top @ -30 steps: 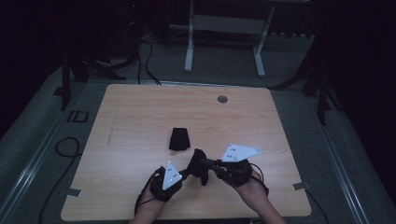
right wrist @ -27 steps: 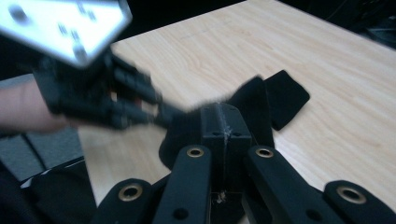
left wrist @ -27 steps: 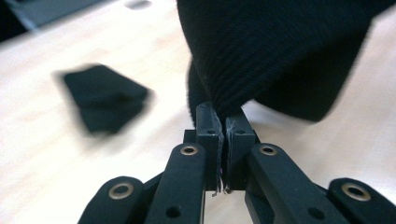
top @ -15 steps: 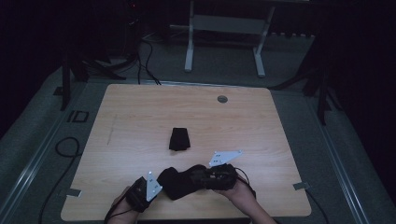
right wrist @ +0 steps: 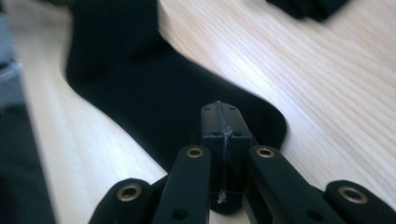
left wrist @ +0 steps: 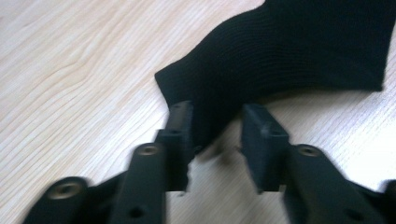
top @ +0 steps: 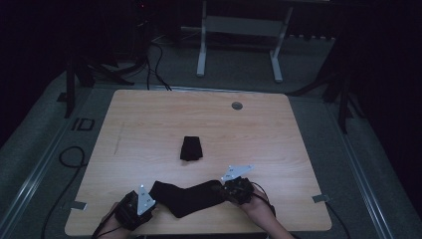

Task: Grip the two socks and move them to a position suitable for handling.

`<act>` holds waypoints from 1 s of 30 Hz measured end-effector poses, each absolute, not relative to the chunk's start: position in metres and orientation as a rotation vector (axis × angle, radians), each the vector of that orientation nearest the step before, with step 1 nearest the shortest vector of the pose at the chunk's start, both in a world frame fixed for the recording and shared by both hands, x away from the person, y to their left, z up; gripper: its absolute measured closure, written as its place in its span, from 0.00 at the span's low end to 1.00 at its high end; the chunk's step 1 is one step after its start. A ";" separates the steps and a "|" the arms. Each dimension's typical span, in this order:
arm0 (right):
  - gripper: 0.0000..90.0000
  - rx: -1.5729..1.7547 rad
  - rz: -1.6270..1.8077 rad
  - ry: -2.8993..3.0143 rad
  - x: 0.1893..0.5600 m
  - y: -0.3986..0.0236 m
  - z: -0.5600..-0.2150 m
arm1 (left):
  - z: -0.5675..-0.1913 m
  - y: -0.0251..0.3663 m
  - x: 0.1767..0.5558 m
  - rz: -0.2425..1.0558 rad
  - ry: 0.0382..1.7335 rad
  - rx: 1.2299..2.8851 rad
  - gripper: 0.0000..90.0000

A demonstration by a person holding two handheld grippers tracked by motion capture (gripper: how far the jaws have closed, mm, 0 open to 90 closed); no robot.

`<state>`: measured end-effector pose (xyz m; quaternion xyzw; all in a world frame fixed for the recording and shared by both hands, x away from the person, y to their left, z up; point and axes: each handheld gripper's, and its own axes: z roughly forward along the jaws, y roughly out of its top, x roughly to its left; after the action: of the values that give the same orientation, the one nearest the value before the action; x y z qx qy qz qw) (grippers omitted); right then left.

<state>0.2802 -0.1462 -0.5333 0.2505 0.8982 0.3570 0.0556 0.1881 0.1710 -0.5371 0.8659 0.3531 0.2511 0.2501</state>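
Sock [top: 191, 198]: we log it flat along table [top: 149, 124] near edge | Left gripper [left wrist: 215, 128]: our jaws apart, straddling one sock corner | Right gripper [right wrist: 222, 122]: our jaws pressed together on the opposite end | Folded cloth [top: 191, 148]: mid-table, apart from sock

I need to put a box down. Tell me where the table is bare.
The far half of the table is bare from the folded black cloth back to the round grommet; strips left and right of that cloth are free too. The near edge is crowded: the stretched black sock runs between the left gripper and right gripper.
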 end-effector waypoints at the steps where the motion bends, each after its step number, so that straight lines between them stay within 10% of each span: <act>1: 1.00 0.759 1.068 2.728 0.281 -0.147 -0.536 | -0.535 0.172 0.187 0.689 0.958 2.374 0.79; 9: 1.00 0.761 1.053 2.736 0.282 -0.144 -0.540 | -0.520 0.185 0.191 0.638 0.940 2.259 1.00; 30: 1.00 0.883 0.945 2.681 0.287 -0.181 -0.552 | -0.562 0.141 0.236 0.462 0.862 2.295 1.00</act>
<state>0.2874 -0.1812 -0.5525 0.2957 0.8977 0.3162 0.0822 0.2359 0.1406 -0.5619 0.8723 0.3276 0.1758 0.3177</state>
